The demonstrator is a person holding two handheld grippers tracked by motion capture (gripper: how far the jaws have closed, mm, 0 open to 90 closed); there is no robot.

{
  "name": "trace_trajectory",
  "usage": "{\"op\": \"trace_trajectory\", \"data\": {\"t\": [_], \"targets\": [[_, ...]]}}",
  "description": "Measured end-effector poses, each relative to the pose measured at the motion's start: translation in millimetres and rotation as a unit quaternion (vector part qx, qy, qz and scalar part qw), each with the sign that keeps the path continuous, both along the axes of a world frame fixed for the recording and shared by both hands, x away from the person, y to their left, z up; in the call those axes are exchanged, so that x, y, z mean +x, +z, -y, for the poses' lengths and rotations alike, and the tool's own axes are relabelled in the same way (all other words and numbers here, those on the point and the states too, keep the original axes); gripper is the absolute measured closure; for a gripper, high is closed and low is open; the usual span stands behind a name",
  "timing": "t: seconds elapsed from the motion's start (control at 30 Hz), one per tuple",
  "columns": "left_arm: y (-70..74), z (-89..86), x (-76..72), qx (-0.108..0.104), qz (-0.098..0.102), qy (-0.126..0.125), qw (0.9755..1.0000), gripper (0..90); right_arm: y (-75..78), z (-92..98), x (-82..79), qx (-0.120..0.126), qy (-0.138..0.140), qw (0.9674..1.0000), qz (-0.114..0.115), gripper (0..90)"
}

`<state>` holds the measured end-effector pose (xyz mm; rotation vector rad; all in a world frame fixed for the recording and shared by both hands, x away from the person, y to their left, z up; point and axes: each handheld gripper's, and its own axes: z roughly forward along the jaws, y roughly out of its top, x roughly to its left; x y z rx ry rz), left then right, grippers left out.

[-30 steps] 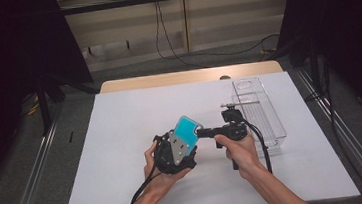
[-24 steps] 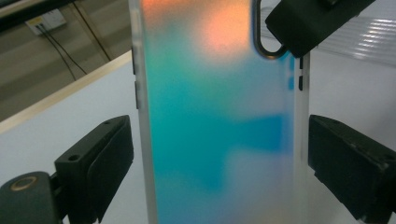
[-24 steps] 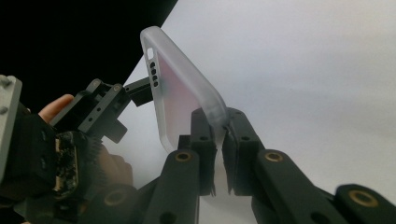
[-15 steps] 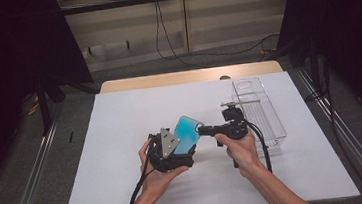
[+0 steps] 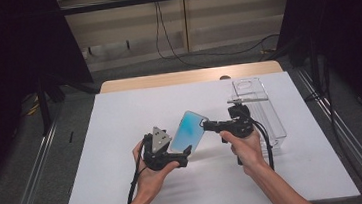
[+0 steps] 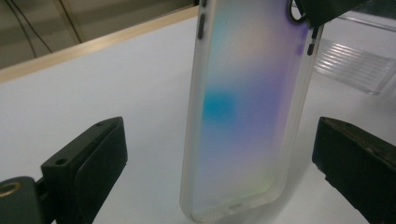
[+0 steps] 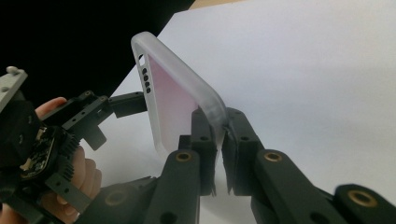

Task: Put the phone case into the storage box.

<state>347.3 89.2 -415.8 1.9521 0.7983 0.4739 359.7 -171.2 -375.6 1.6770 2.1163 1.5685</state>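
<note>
The phone case point(image 5: 188, 130) is up in the air over the middle of the white table point(image 5: 120, 118), between the two hands. The right tongs point(image 5: 205, 125) are pinched tight on the thin rim at one top corner of the case and carry it alone. The left tongs point(image 5: 186, 154) have just been opening and now stand wide — the bottom end of the case sits between their jaws, but the pads do not press on it.

So the pass from one hand to the other looks done: the left side has let go and the right side has the case. What is left, I think, is to take it to the clear box point(image 5: 257, 109) that sits on the table at about 3 o'clock from the case.

In the high view the case is tilted — its long side runs from about 7 o'clock to 1 o'clock, with the camera-hole end up at 1 o'clock by the right tongs
</note>
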Motion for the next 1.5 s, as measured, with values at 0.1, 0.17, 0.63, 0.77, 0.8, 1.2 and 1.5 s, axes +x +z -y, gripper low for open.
{"op": "trace_trajectory", "data": {"t": [0.1, 0.17, 0.63, 0.77, 0.8, 1.2, 1.5], "targets": [[0.1, -4.1, 1.8, 0.007, 0.002, 0.015, 0.9999, 3.3, 1.4, 2.5, -2.1, -0.001, -0.001, 1.0, 0.009, 83.7], [1.0, -7.5, 2.5, 0.007, 0.003, 0.019, 0.9998, 3.5, 1.3, 3.9, -3.9, -0.001, -0.003, 0.9999, 0.014, 83.7], [-2.0, -23.6, -0.5, -0.007, 0.025, 0.021, 0.9994, 3.1, 6.2, 15.7, -8.5, -0.012, -0.017, 0.9991, 0.036, 83.9], [-3.3, -25.3, -2.0, -0.006, 0.025, 0.022, 0.9994, 2.4, 7.6, 17.0, -9.0, -0.018, -0.019, 0.9986, 0.045, 84.0], [-3.3, -26.0, -2.3, -0.008, 0.023, 0.022, 0.9995, 2.3, 8.2, 17.9, -9.0, -0.019, -0.019, 0.9985, 0.047, 84.0], [-5.1, -44.3, -7.2, -0.024, 0.047, 0.038, 0.9978, 4.1, 15.3, 28.6, -10.0, -0.037, -0.034, 0.9963, 0.07, 84.5], [-6.5, -56.4, -14.2, -0.04, 0.053, 0.037, 0.9971, 5.3, 21.3, 32.9, -10.7, -0.057, -0.041, 0.9937, 0.087, 85.0]]}}
